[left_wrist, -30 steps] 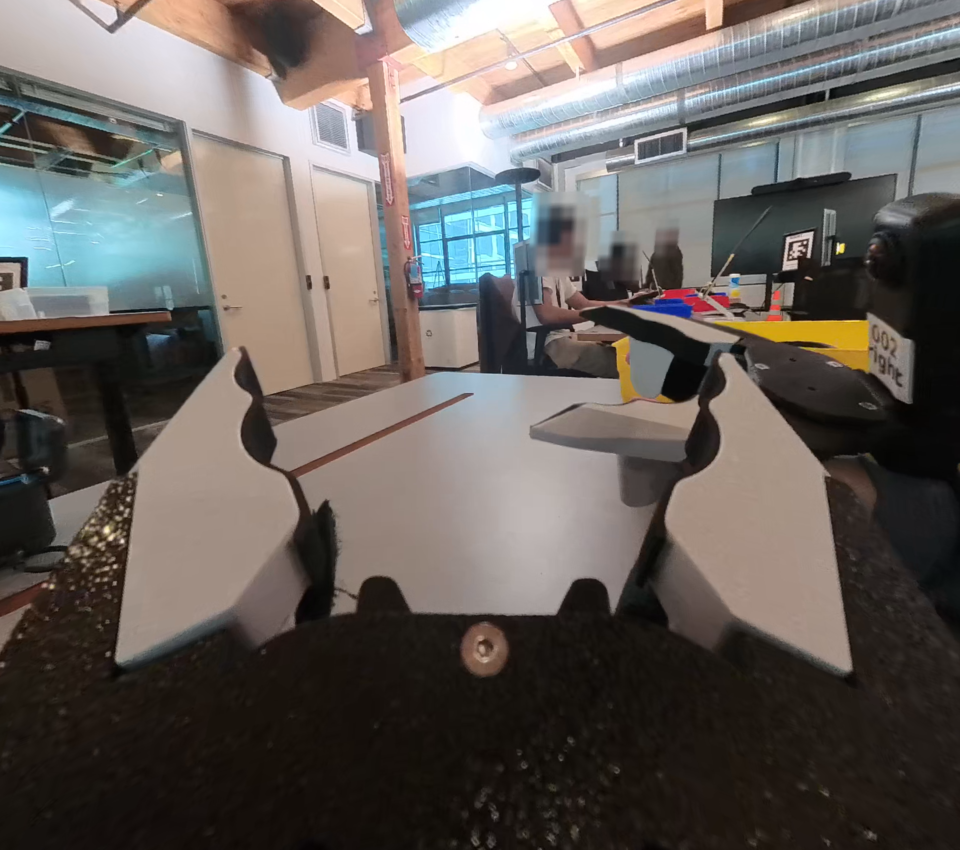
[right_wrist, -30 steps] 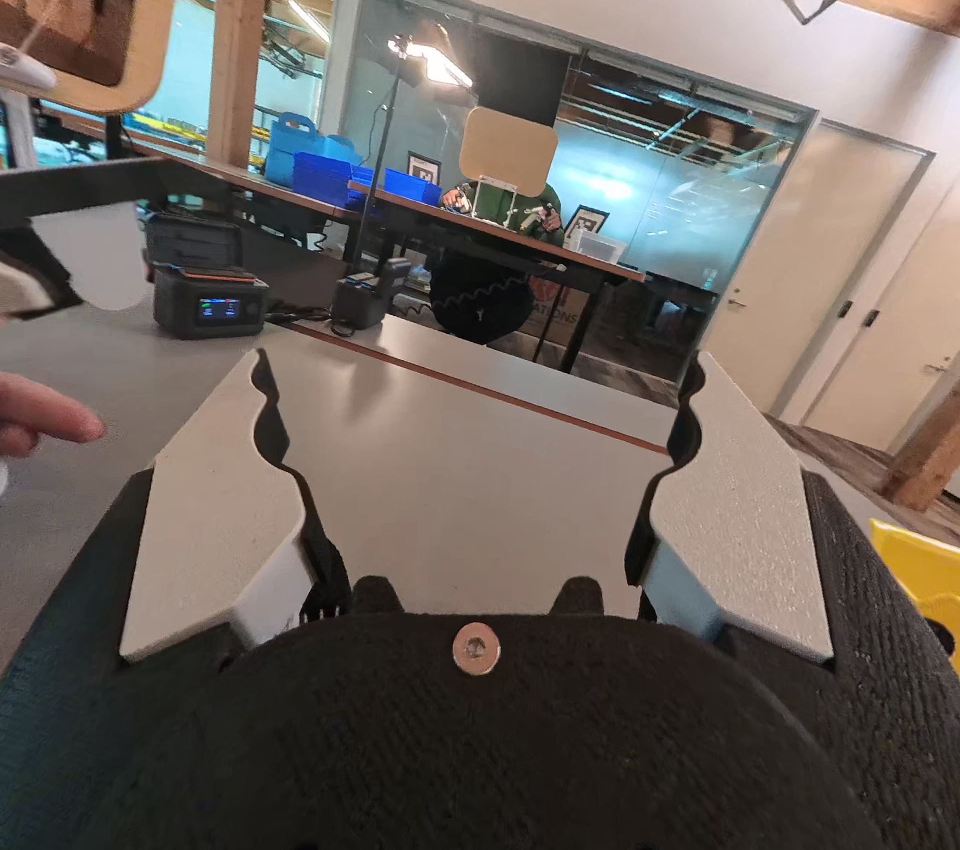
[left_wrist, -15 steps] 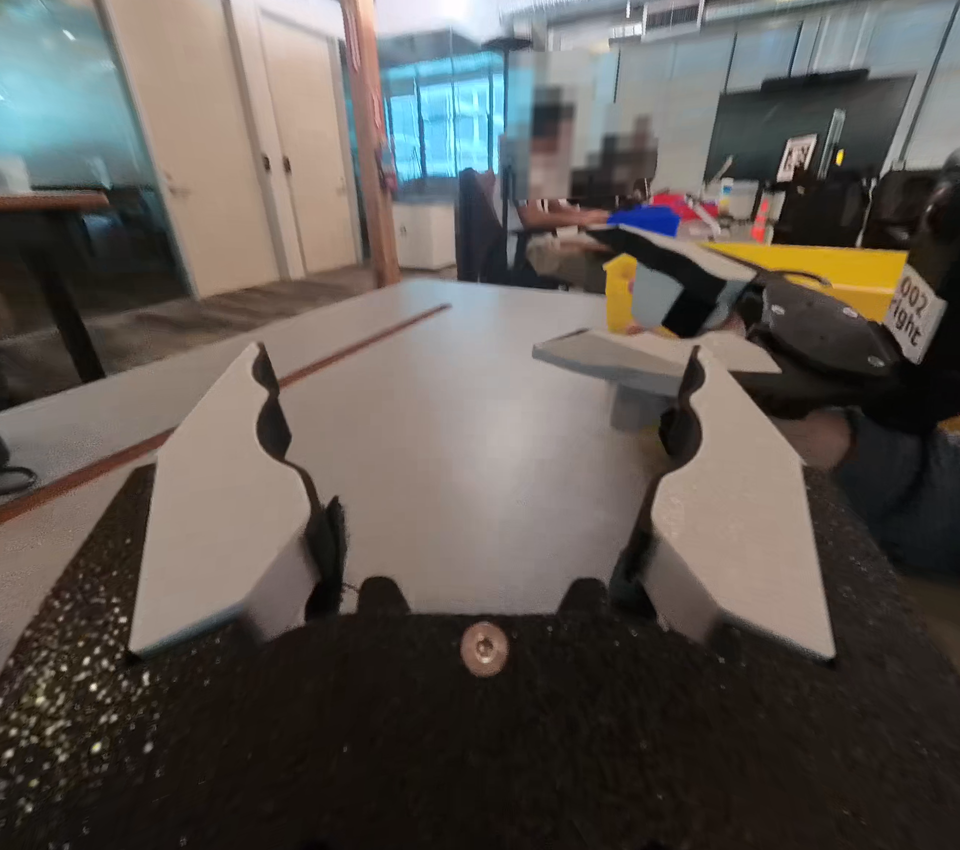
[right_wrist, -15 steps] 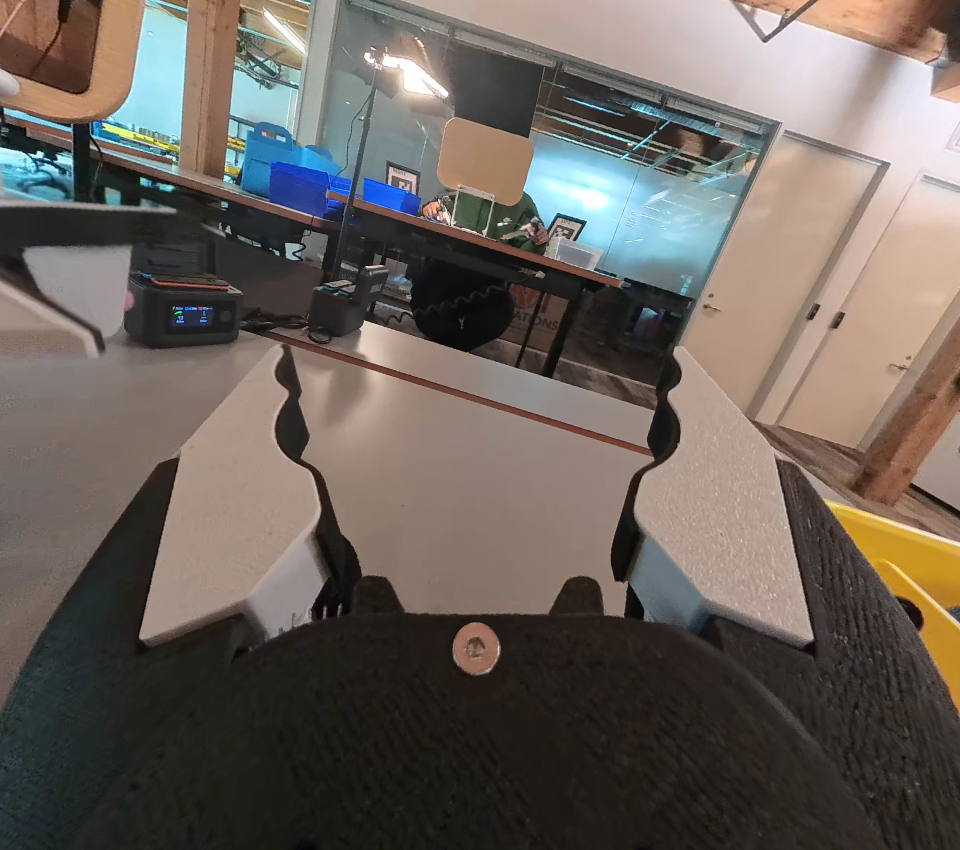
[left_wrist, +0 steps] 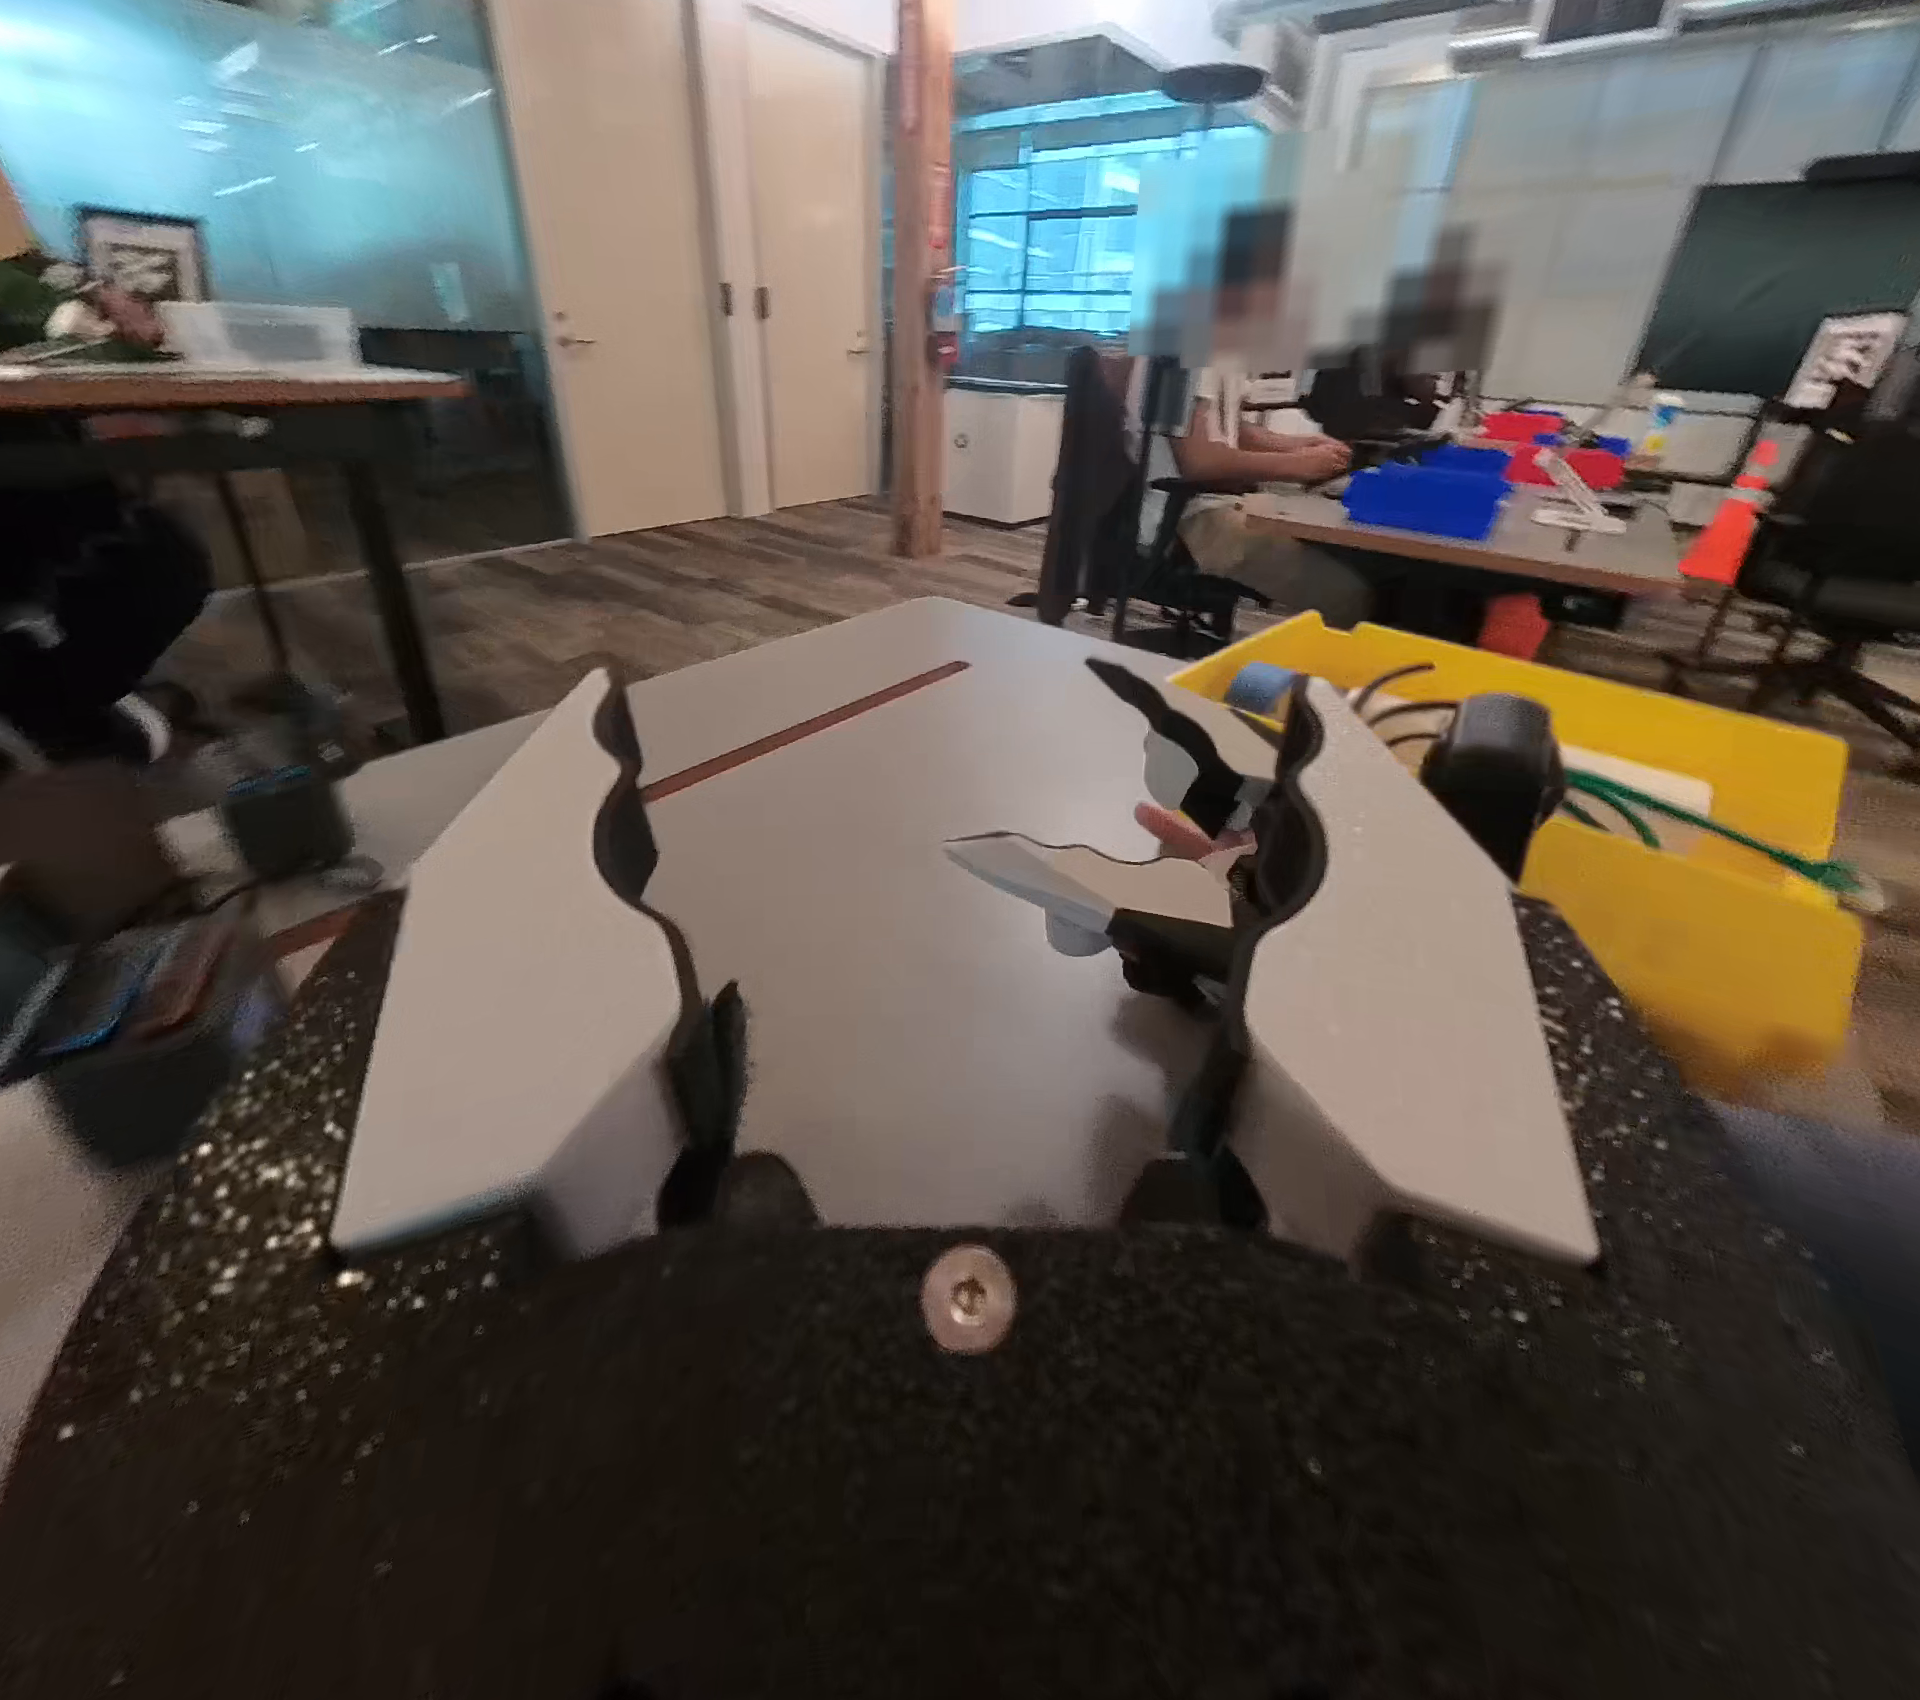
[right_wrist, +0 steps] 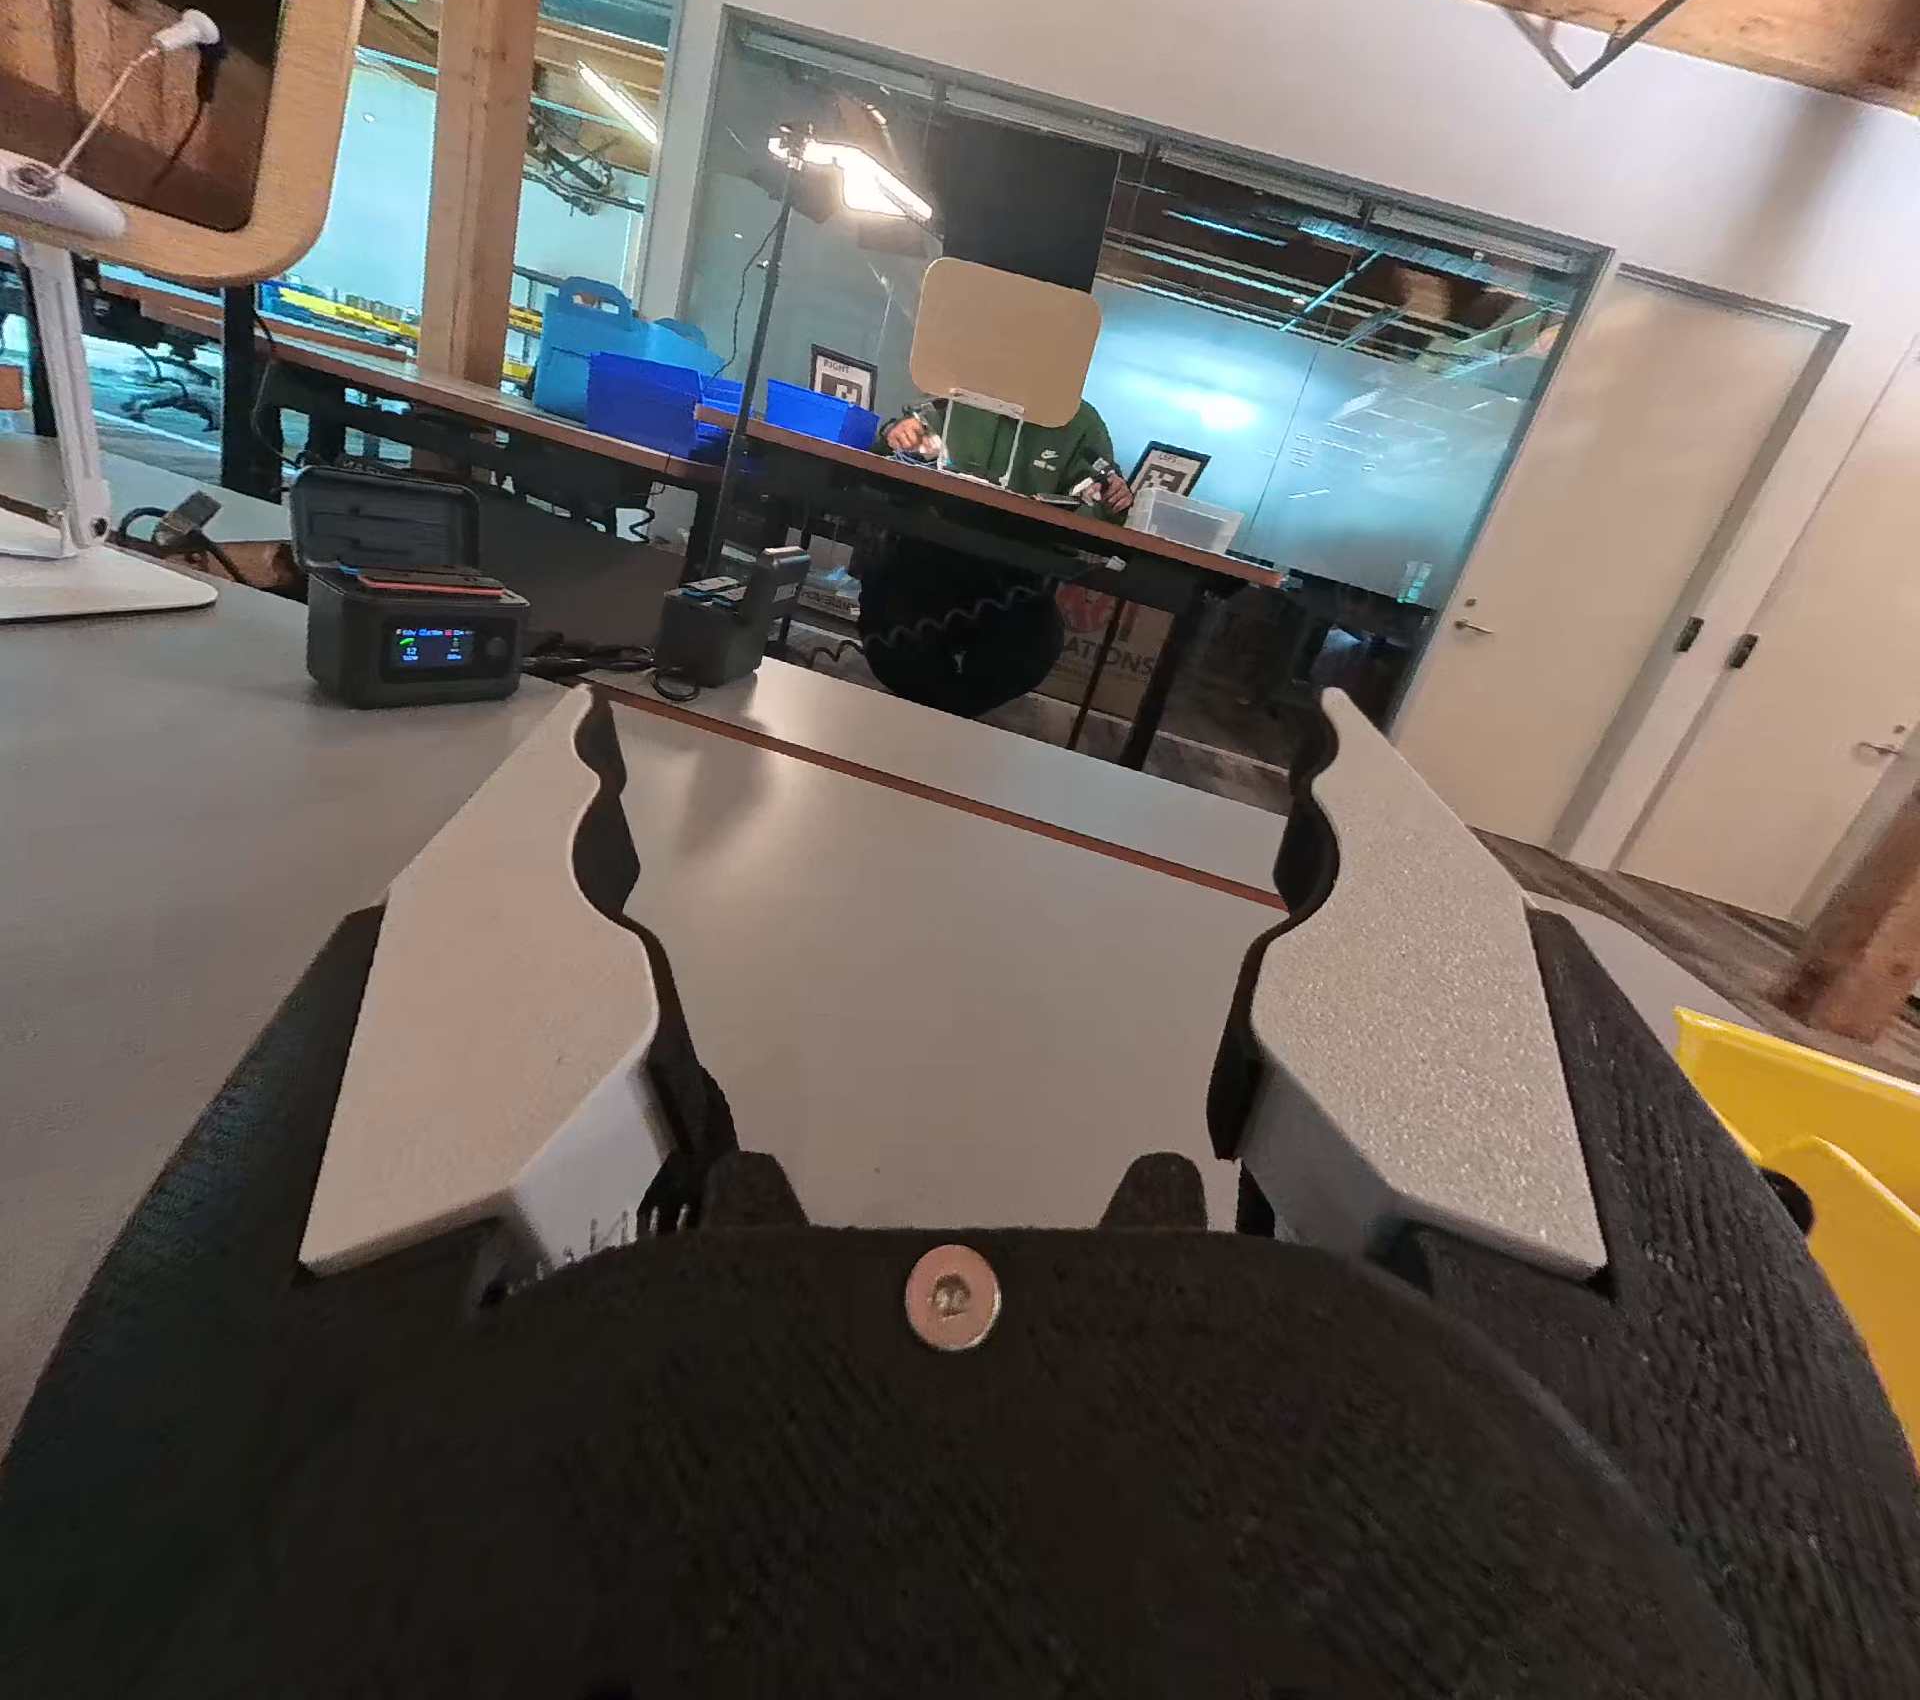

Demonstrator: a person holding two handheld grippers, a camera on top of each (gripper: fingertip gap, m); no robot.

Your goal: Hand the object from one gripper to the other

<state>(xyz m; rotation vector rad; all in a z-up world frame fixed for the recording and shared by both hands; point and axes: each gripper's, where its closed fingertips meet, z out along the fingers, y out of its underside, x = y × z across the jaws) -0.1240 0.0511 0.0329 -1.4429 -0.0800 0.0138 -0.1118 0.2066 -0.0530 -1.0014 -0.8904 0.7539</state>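
Object: not identifiable in either view, so its place could not be told.

Left wrist view. The left gripper (left_wrist: 956, 694) was over the grey table (left_wrist: 883, 1006), its fingers wide apart with only table top between them. Just beyond its right finger was the right gripper (left_wrist: 1023, 757), turned sideways, fingers also apart. A small pink thing (left_wrist: 1172, 822) showed beside those fingers; what it was could not be told. A yellow bin (left_wrist: 1714, 933) stood to the right, holding cables.

Right wrist view. The right gripper (right_wrist: 956, 705) had its fingers spread wide, with bare table (right_wrist: 935, 975) between them. A black power unit (right_wrist: 416, 627) with a lit screen stood far left on the table, and a corner of the bin (right_wrist: 1818, 1131) showed at right.
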